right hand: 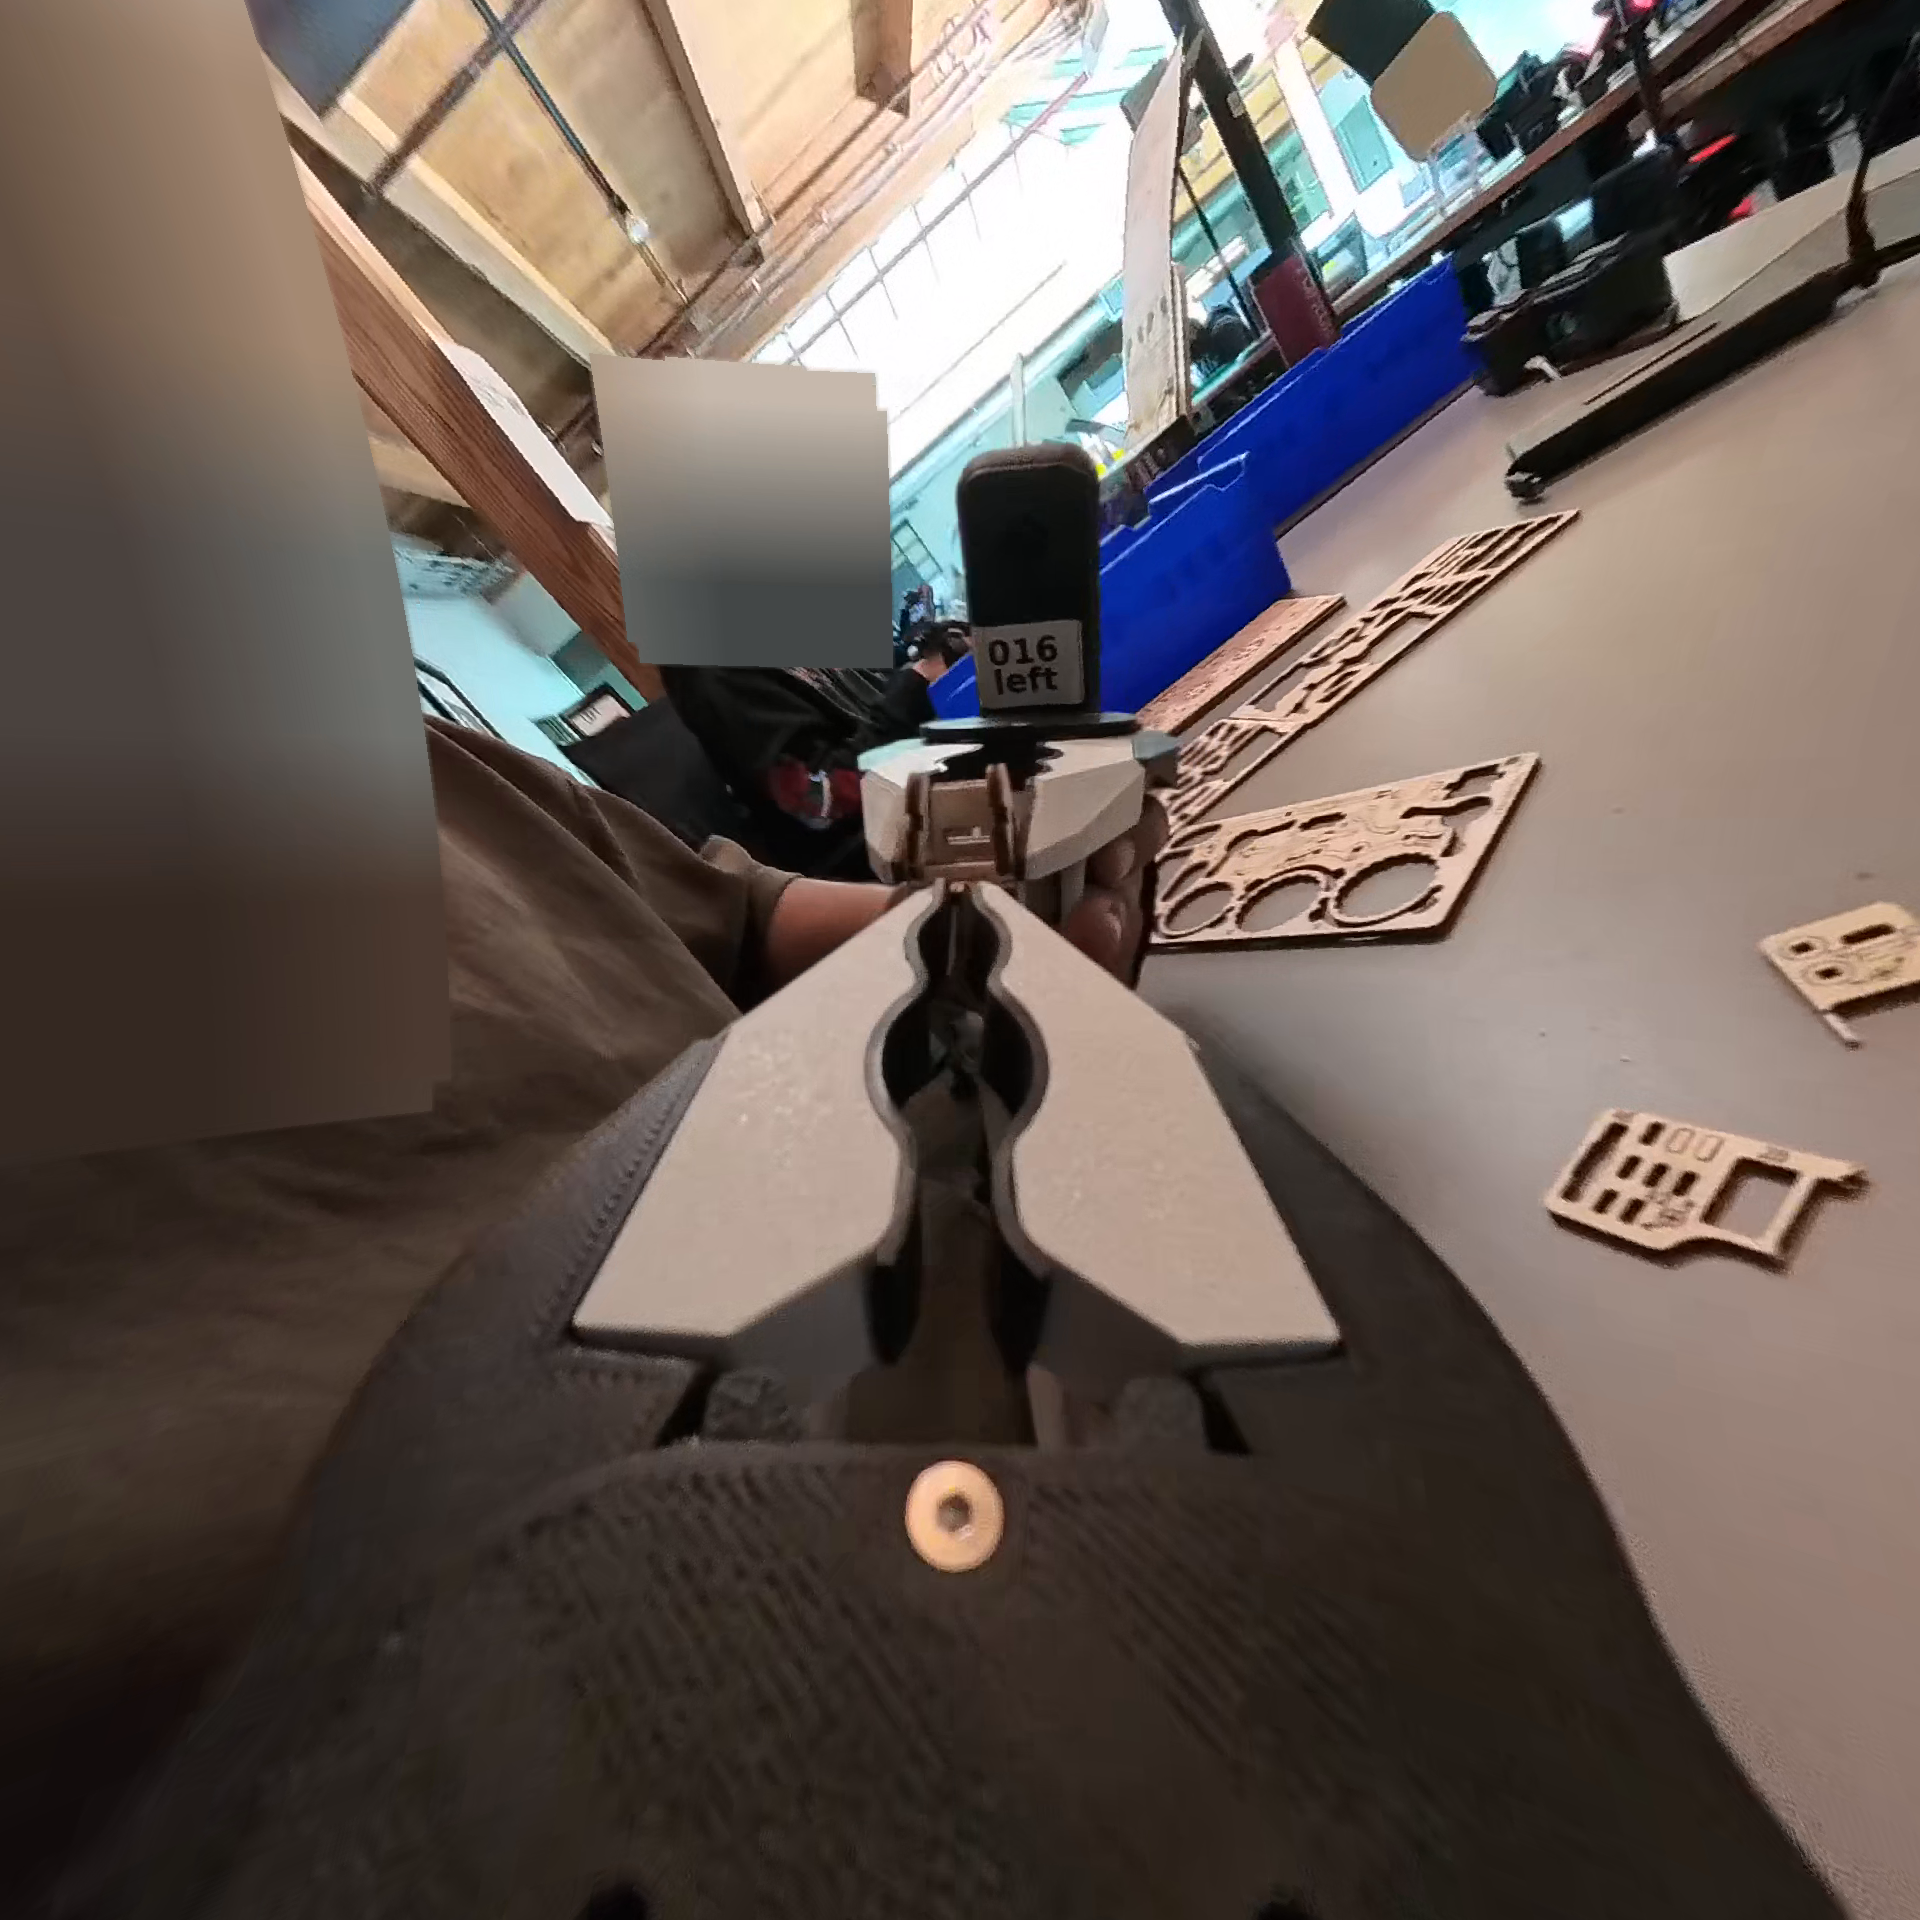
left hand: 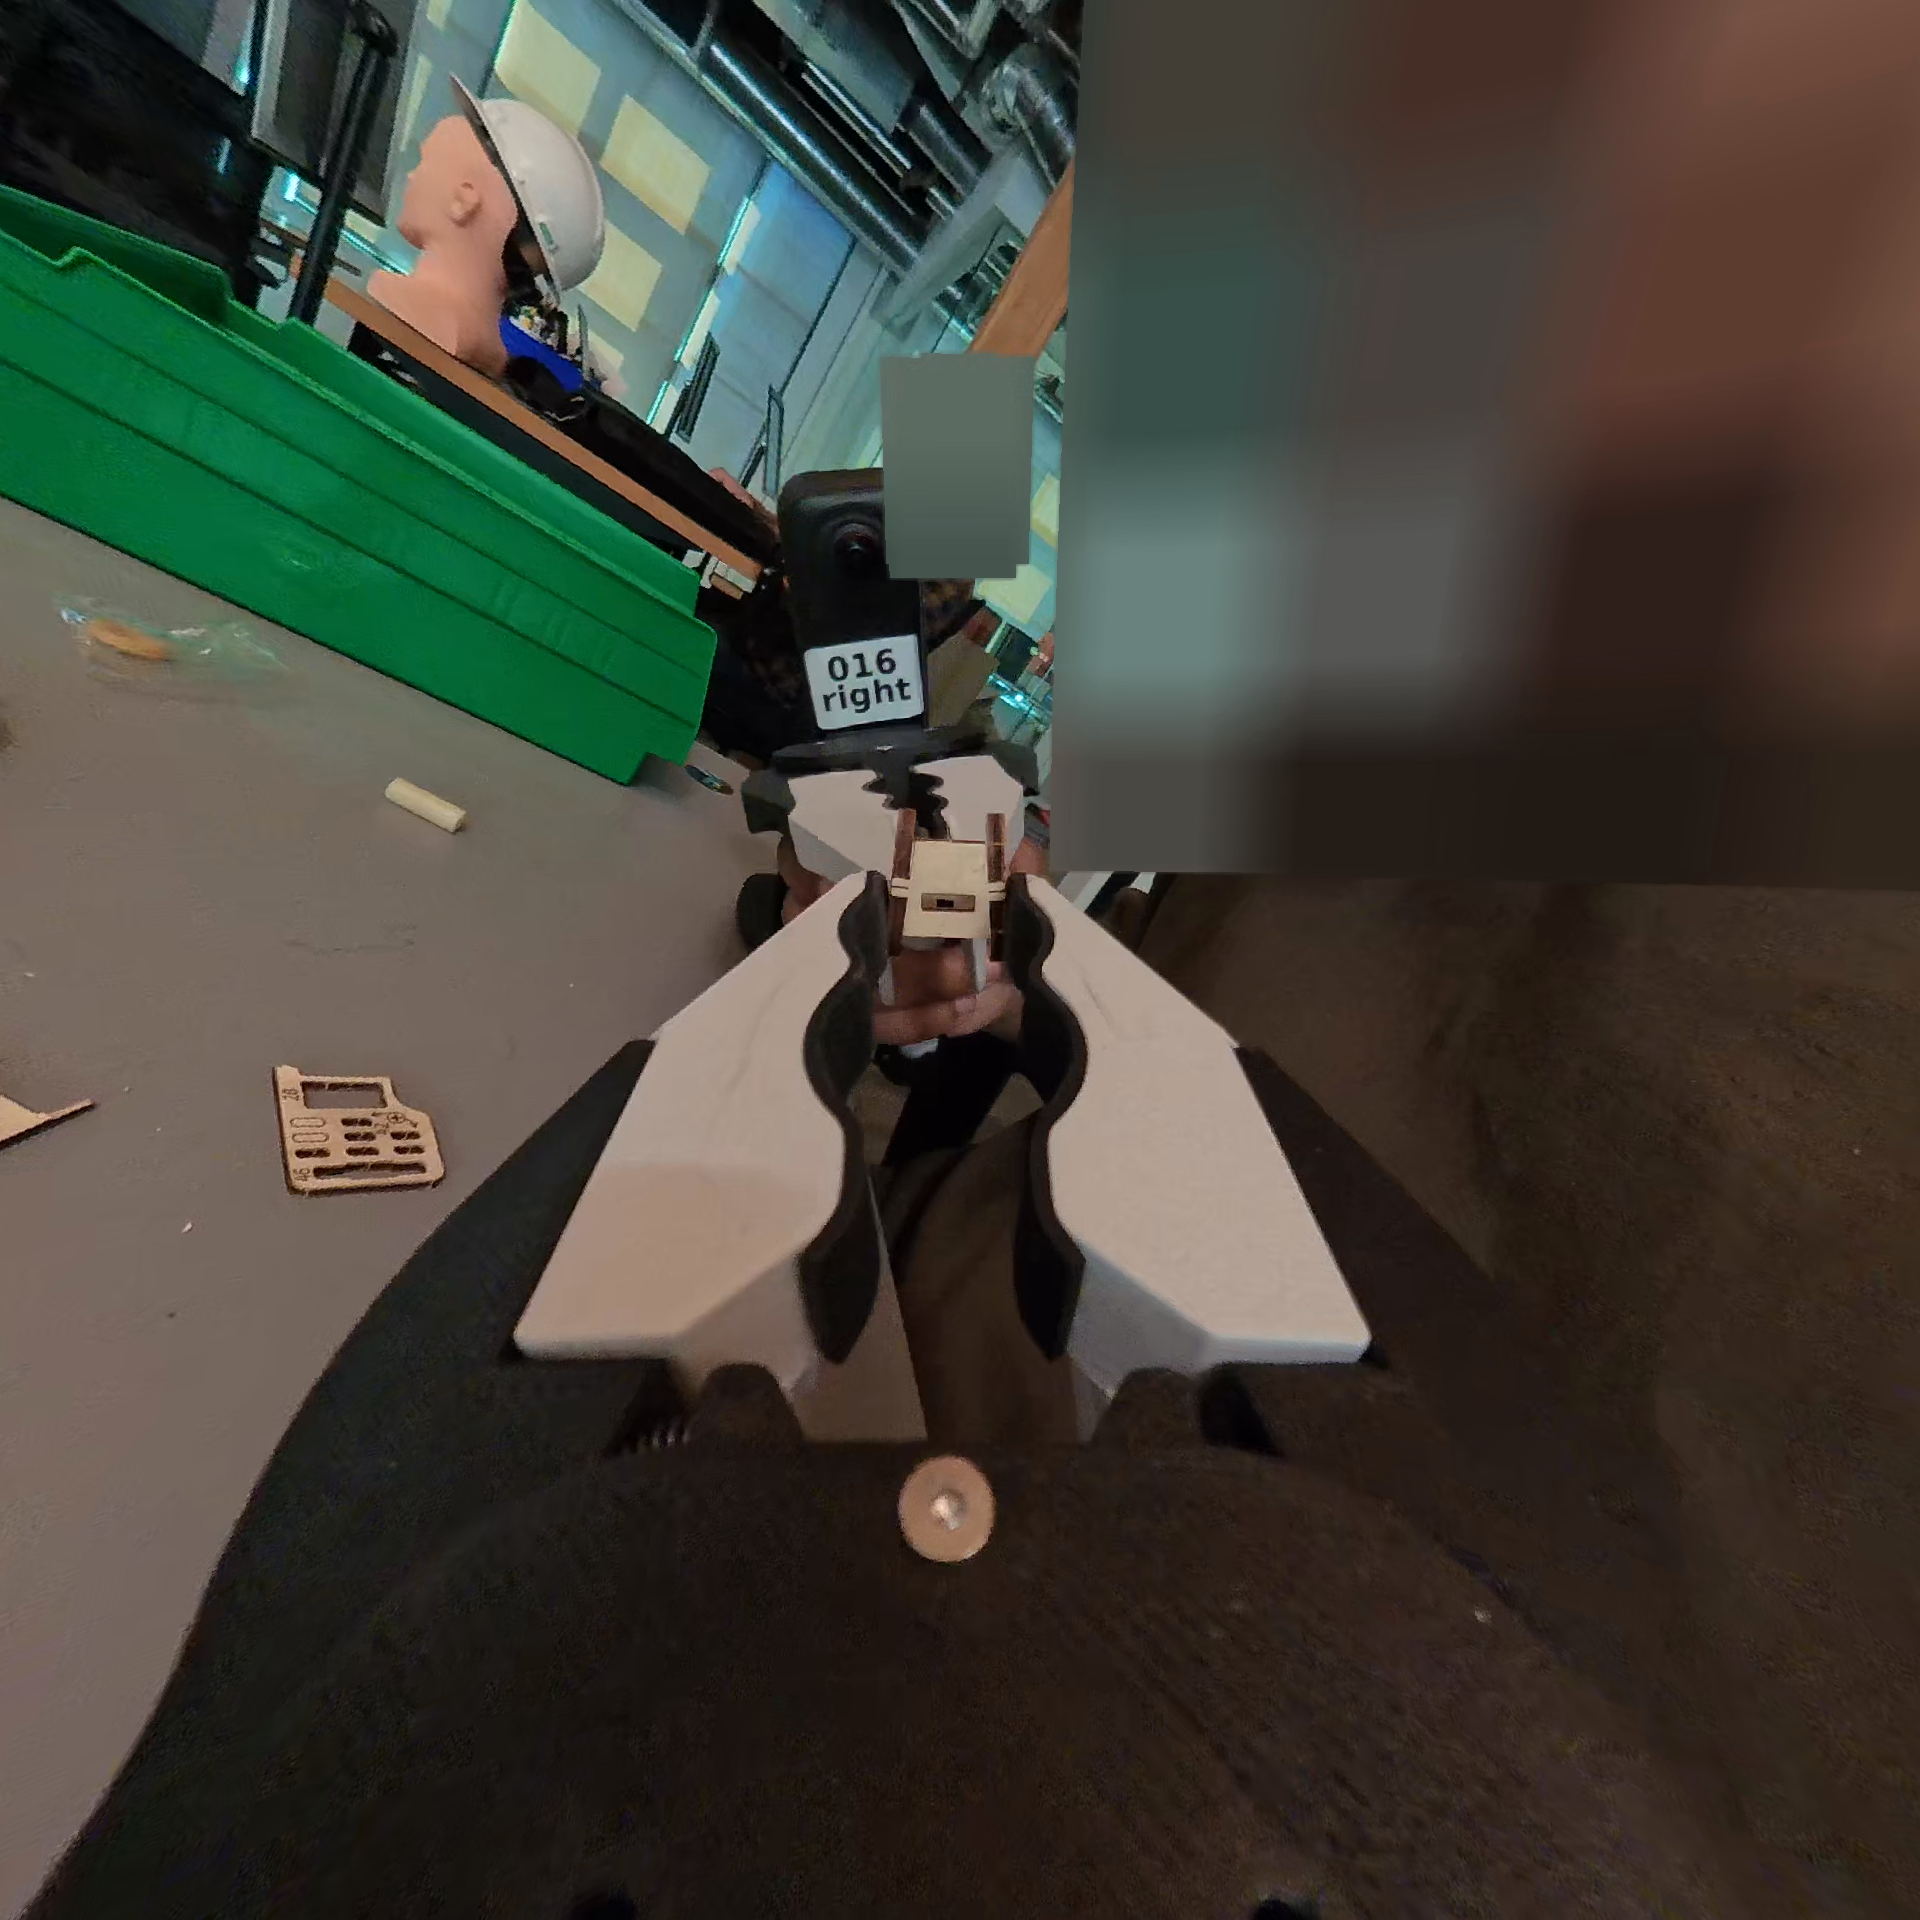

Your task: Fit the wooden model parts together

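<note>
The two tongs face each other, held up above the grey surface [left hand: 260, 935]. The left tongs [left hand: 943, 904] are closed on a little wooden model [left hand: 940, 899]. It is a small pale box shape with darker thin side plates, and it sits right at the tips, squeezed from both sides.

The right tongs [right hand: 951, 899] are almost shut at the tips. They seem to pinch a very thin, dark part [right hand: 954, 940], seen edge on, but I cannot tell for sure what it is. Its tip is just beside the wooden model [right hand: 961, 831], right below it.

I think the step now is to push that thin part into a slot in the model.

The model looks light and stiff, made of thin cut wood. It could snap or pop apart if it is squeezed too hard. The best place to hold it is on the flat side plates, as the left tongs do now. The thin part should be held close to its end so it does not bend or twist.

On the surface lie wooden sheets with cut-out holes [right hand: 1340, 873] and a small cut sheet [left hand: 353, 1138]. A green bin [left hand: 364, 540] stands farther off.
</note>
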The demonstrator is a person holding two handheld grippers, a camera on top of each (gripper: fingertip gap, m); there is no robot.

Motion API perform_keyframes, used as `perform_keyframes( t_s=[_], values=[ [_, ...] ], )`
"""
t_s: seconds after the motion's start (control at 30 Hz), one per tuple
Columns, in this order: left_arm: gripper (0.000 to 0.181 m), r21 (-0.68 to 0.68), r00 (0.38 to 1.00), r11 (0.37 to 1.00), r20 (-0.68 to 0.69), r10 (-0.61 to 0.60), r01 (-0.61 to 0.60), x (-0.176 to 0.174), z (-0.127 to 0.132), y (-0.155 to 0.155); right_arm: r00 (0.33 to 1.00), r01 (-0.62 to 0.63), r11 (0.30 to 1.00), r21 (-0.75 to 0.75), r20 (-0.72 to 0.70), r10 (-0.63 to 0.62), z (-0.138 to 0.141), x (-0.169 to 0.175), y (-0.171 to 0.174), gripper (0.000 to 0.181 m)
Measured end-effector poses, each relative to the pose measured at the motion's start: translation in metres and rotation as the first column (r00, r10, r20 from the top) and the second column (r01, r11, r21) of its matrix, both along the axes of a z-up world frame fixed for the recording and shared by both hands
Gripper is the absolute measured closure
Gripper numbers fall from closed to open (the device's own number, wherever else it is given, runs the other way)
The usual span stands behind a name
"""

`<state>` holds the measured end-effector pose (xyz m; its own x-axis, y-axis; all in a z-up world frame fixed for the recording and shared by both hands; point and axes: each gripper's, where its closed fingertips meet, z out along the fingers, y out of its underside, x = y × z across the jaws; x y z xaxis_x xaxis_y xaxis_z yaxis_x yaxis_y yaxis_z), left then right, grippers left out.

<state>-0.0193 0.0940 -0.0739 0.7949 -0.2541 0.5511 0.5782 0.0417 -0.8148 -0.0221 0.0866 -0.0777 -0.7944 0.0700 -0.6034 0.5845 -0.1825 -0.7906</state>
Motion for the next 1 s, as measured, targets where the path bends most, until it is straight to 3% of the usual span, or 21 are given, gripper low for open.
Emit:
perform_keyframes(
  t_s=[0.13, 0.2, 0.23, 0.27, 0.4, 0.8, 0.9, 1.0],
  values=[
    [0.160, 0.004, 1.000, 1.000, -0.009, -0.003, 0.003, 0.002, 0.003, 0.001, 0.989, 0.021, 0.984, 0.179, -0.145, 0.006, -0.014, 0.008, -0.013, 0.181],
    [0.161, 0.012, 0.999, 1.000, -0.031, 0.006, -0.005, 0.005, 0.009, 0.004, 0.970, 0.095, 0.973, 0.210, -0.240, -0.043, -0.011, 0.008, -0.017, 0.181],
    [0.164, 0.022, 0.999, 1.000, -0.029, 0.020, -0.019, 0.000, 0.014, 0.002, 0.960, 0.135, 0.969, 0.208, -0.271, -0.076, -0.004, 0.003, -0.012, 0.181],
    [0.181, 0.029, 0.998, 0.997, -0.023, 0.066, -0.066, -0.008, 0.018, -0.003, 0.955, 0.158, 0.965, 0.208, -0.279, -0.096, 0.000, -0.001, -0.009, 0.181],
    [0.174, 0.032, 0.986, 0.987, 0.059, 0.154, -0.156, -0.033, 0.014, -0.017, 0.967, 0.169, 0.961, 0.217, -0.225, -0.119, -0.010, -0.009, -0.001, 0.181],
    [0.170, -0.085, 0.955, 0.952, 0.003, 0.295, -0.294, -0.066, -0.002, -0.032, 0.977, 0.201, 0.940, 0.277, -0.128, -0.171, -0.034, -0.034, 0.024, 0.181],
    [0.160, -0.189, 0.932, 0.913, -0.066, 0.356, -0.362, -0.078, -0.018, -0.035, 0.983, 0.177, 0.913, 0.367, -0.109, -0.147, -0.054, -0.033, 0.020, 0.181],
    [0.147, -0.412, 0.889, 0.788, -0.236, 0.393, -0.457, -0.095, -0.057, -0.038, 0.985, 0.170, 0.860, 0.481, -0.119, -0.128, -0.075, -0.034, 0.018, 0.180]
  ],
)
